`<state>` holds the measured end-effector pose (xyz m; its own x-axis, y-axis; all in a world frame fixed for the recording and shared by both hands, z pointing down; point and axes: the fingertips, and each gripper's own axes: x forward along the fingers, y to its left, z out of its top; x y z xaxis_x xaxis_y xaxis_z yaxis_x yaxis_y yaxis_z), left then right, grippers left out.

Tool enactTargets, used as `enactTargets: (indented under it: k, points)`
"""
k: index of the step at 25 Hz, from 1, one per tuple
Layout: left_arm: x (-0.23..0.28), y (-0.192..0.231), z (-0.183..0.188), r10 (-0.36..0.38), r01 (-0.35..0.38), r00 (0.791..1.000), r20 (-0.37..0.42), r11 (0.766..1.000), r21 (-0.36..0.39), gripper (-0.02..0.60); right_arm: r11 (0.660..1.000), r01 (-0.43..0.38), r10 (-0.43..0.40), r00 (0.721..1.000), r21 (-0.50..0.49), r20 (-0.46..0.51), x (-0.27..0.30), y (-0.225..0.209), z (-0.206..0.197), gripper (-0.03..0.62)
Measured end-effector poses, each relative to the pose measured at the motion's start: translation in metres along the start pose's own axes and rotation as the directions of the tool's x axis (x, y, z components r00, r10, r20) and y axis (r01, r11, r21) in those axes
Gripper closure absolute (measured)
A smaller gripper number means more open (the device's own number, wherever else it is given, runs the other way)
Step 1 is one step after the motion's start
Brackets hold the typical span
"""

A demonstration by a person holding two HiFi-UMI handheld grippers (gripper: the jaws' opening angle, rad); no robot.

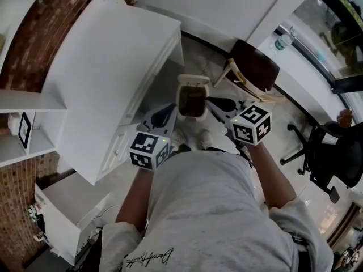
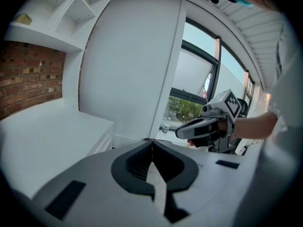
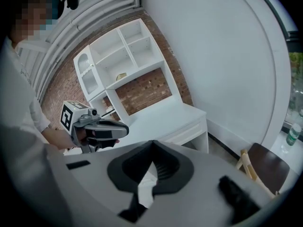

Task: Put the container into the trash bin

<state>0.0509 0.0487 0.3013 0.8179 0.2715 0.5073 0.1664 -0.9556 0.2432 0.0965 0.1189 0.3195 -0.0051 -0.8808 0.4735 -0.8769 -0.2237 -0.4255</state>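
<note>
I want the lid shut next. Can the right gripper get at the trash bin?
Probably yes: the trash bin sits open just beside the right gripper in the head view, with nothing between them.

A: The desk (image 1: pixel 108 67)?
B: White, smooth, matt, with a painted look. The wall (image 1: pixel 48 35) beside it is rough red brick.
A: The bin (image 1: pixel 193 81)?
B: Cream plastic rim with a slight sheen, dark inside.
A: The chair (image 1: pixel 256 66)?
B: Dark glossy seat on pale wood legs.
A: The left gripper (image 2: pixel 151 142)?
B: Grey matt plastic shell, black ribbed pads (image 2: pixel 135 164). The shirt (image 1: pixel 210 208) is grey cloth
</note>
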Motion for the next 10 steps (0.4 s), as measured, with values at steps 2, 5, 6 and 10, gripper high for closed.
enactTargets:
  k: [2,5,6,10]
  points:
    - [0.000,0.002,0.003,0.002,-0.002,1.000,0.007,1.000,-0.003,0.565,1.000,-0.004,0.004,1.000,-0.002,-0.002,0.002,0.001,0.002,0.566]
    - [-0.002,0.005,0.005,0.006,-0.006,1.000,0.014,1.000,-0.011,0.565,1.000,-0.010,0.010,1.000,-0.004,-0.003,0.006,0.002,0.004,0.566]
    - [-0.002,0.007,0.005,0.007,-0.007,1.000,0.015,1.000,-0.013,0.565,1.000,-0.012,0.012,1.000,-0.004,-0.003,0.007,0.003,0.004,0.566]
    - [-0.002,0.012,0.003,0.008,-0.008,1.000,0.015,1.000,-0.011,0.565,1.000,-0.015,0.015,1.000,-0.006,-0.002,0.014,0.005,0.004,0.566]
